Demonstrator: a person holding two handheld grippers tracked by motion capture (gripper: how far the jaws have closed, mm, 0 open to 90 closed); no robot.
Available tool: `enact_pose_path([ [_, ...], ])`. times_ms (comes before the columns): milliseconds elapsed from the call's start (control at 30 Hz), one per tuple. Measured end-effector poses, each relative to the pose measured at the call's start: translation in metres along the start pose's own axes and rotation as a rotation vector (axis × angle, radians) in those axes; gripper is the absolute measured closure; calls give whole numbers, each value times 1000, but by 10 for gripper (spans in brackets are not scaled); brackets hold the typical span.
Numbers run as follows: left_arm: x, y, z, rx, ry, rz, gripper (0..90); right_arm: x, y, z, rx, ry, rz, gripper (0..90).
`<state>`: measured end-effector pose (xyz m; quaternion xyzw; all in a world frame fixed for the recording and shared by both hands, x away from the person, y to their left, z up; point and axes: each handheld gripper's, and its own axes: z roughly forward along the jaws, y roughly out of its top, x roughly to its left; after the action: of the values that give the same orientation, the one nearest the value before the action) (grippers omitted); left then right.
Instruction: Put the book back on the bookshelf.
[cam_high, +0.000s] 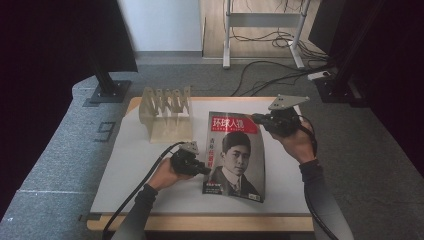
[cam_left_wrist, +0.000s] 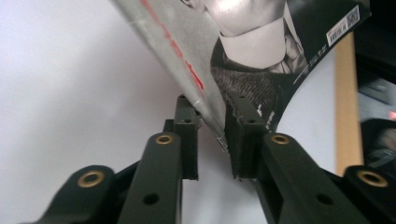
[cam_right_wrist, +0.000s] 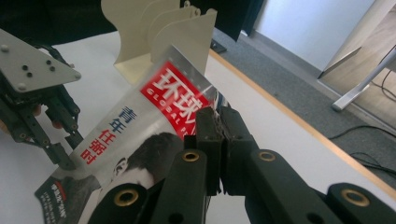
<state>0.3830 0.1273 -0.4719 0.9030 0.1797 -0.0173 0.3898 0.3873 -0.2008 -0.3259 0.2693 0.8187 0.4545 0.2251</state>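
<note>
Magazine (cam_high: 239, 155): glossy cover, red title banner with white characters, black-and-white portrait of a man. It sits just right of the cream slotted rack (cam_high: 166, 116), lifted off my table, cover up and bowed.

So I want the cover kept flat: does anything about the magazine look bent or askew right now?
Yes. The magazine is off the table, tilted between both grippers. The right gripper is clamped on its top edge; the left gripper straddles the spine edge. In the left gripper view, the cover bows into a curve.

Bare table (cam_high: 135, 165) left; rack (cam_high: 166, 116) behind.
</note>
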Motion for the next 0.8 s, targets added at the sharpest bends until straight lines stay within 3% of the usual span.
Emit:
enact_pose_path([
  [100,-2,5,-12,-45,73,41,818,-4,7,-11,-47,-23,-17,863],
  [133,-2,5,-12,-45,73,41,828,-4,7,-11,-47,-23,-17,863],
  [200,-4,7,-22,-84,117,68,843,-6,12,-18,-93,-26,-14,864],
  [300,-9,5,-21,-60,147,95,851,-4,13,-21,-94,-25,-24,863],
  [567,-22,-4,-20,-34,148,149,863,5,9,-27,-86,-7,-33,861],
  [800,-27,-8,-19,-47,157,163,858,12,7,-37,-69,0,-53,860],
])
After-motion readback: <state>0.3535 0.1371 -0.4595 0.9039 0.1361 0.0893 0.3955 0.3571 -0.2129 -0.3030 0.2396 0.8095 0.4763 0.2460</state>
